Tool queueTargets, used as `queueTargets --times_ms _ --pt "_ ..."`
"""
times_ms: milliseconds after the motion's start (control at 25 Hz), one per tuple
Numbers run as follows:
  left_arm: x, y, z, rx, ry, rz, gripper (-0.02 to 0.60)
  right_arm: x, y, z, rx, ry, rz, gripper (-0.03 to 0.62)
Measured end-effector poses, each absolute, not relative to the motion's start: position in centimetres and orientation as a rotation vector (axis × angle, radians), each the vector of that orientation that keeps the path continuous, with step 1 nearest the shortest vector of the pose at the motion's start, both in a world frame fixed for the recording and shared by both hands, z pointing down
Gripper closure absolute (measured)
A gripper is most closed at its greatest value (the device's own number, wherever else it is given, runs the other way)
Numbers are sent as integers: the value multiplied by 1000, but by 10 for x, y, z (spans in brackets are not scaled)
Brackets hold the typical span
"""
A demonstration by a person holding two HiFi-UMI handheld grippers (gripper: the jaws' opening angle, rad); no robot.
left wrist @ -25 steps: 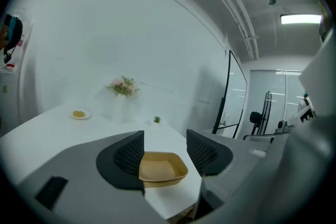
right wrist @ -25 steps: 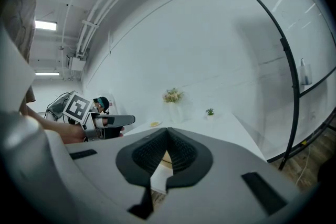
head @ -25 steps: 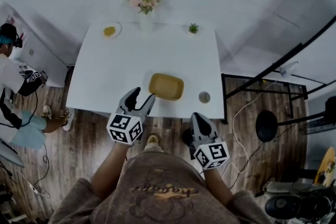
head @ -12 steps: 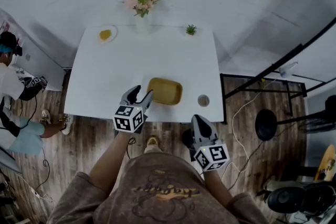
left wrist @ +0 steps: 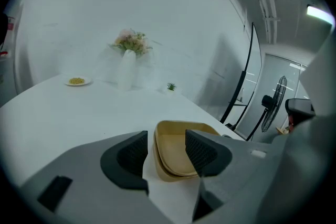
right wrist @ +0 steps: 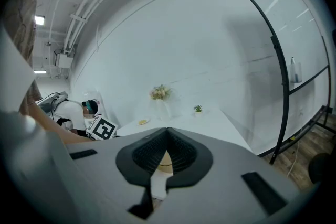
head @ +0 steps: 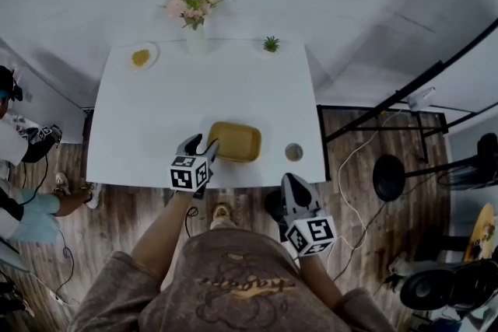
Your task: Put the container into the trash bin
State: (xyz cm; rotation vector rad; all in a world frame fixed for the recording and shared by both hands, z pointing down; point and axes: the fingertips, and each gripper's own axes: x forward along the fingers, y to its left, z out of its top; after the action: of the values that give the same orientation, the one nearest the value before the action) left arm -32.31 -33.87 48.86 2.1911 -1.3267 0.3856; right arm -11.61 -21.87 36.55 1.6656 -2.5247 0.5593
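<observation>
the tan container (head: pixel 235 141) lies on the white table (head: pixel 148 120) close to its near edge, a little right of middle. the left gripper (head: pixel 202 146) is at the container's left end with its jaws apart, the rim standing between them (not pinched). the right gripper (head: pixel 293 184) hangs off the table's near edge, jaws pressed together on nothing. a flower vase (head: pixel 193 31) stands at the far edge.

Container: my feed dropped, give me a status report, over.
Left gripper open, jaws astride the near rim of the container. Right gripper shut, empty, off the table edge. Container on the table, not lifted. No trash bin in view.
</observation>
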Motion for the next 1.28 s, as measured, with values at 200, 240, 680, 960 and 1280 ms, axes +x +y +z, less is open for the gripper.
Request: queueTargets --times_ms 200,240,680,960,1280 --pt "-321 -346 512 2151 -1302 436 367 -112 -225 373 1681 -2501 575 602" --pt "-321 -348 517 2145 -1295 446 370 -112 -227 374 1683 -2496 577 602" --pt "-315 -357 539 2110 -1243 530 403 -111 -245 383 1689 -2463 598 600" --pt "-311 -358 542 2110 -1236 554 462 -110 -250 388 1700 -2454 604 602" --pt "-321 -364 542 2063 -1311 550 548 -104 -251 389 1716 -2437 604 601"
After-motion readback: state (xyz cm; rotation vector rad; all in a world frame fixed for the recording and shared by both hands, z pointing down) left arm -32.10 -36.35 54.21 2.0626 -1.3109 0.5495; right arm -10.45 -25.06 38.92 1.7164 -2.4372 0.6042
